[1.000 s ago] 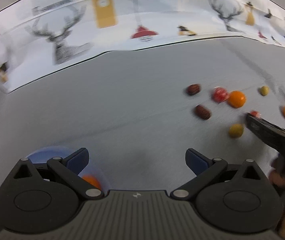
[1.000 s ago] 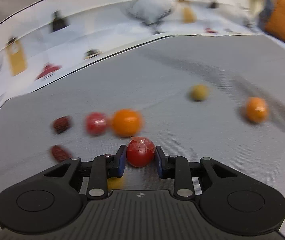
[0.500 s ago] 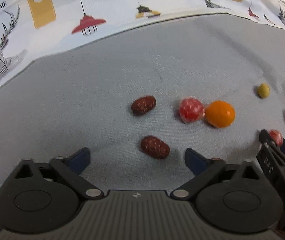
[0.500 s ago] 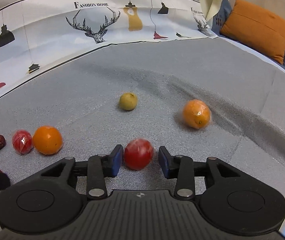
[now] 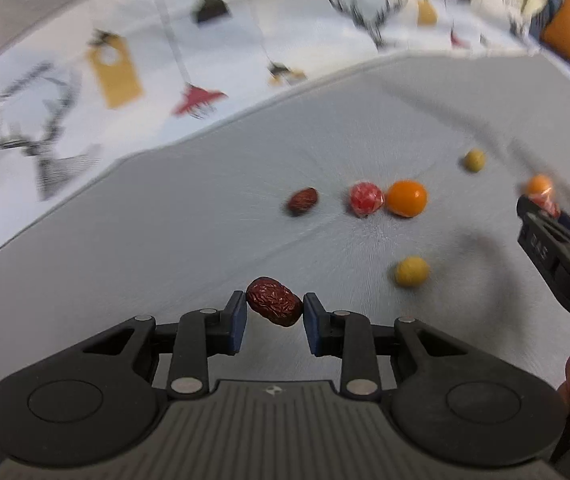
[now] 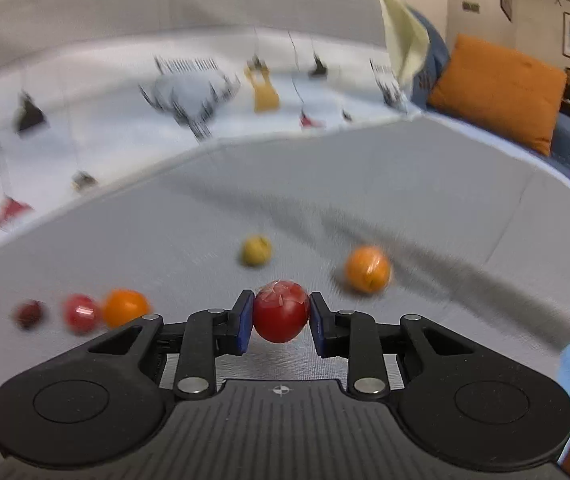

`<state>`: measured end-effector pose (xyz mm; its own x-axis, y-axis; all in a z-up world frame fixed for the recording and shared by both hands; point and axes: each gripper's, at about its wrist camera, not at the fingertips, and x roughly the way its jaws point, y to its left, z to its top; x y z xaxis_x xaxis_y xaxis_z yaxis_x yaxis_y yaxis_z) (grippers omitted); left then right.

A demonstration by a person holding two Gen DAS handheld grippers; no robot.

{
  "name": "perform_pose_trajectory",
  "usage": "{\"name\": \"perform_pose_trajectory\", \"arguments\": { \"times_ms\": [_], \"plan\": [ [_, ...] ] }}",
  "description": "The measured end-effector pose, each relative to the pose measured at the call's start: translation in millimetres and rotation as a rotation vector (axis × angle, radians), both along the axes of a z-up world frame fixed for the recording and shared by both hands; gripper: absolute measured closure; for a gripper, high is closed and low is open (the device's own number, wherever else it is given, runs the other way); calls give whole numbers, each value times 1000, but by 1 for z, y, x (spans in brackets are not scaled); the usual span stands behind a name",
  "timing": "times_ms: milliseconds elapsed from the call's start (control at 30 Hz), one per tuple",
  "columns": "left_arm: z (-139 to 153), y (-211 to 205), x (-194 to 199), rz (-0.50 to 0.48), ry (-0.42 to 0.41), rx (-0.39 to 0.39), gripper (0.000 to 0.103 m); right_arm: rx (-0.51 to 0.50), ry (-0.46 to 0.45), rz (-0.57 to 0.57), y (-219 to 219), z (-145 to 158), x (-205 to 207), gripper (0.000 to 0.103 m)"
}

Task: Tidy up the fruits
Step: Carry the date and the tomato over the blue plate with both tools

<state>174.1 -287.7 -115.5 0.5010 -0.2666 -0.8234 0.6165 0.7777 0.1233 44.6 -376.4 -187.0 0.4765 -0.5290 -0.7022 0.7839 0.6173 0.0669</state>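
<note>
the left gripper (image 5: 273,322) has just closed its fingers on a wrinkled dark red date (image 5: 273,306), which sits slantwise between the blue pads (image 5: 237,322). the right gripper (image 6: 281,327) pinches a glossy red cherry tomato (image 6: 281,315) wrapped in clear film, fingers narrow around it. both fruits look lifted just off the grey cloth (image 5: 165,240) that covers the surface.

loose fruit lies ahead of the left gripper: a second date (image 5: 303,201), a film-wrapped red fruit (image 5: 366,199) touching an orange one (image 5: 406,198), a yellow fruit (image 5: 412,271) nearer, a small green-yellow one (image 5: 474,160) farther right. from the right gripper's view a wrapped orange fruit (image 6: 367,269) lies just to the right.

no bowl or tray shows now, so where each fruit belongs cannot be told. to carry well, i would keep the grip light: the tomato is soft and the film slippery, and the date is held at an angle and may twist out. move slowly and release low.

the printed cloth (image 5: 125,60) at the far side shows deer and lamps; its lettering is too blurred to read.
</note>
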Motion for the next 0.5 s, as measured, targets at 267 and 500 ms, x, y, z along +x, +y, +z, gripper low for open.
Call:
{"name": "perform_pose_trajectory", "arguments": {
  "times_ms": [267,500],
  "plan": [
    [81,124,-73,91,-31,-65,69,76,-75,209,70,94,-88,73],
    [110,197,-128,166,-20,-100,69,133,-131,322,124,150,-130,73]
  ]
}}
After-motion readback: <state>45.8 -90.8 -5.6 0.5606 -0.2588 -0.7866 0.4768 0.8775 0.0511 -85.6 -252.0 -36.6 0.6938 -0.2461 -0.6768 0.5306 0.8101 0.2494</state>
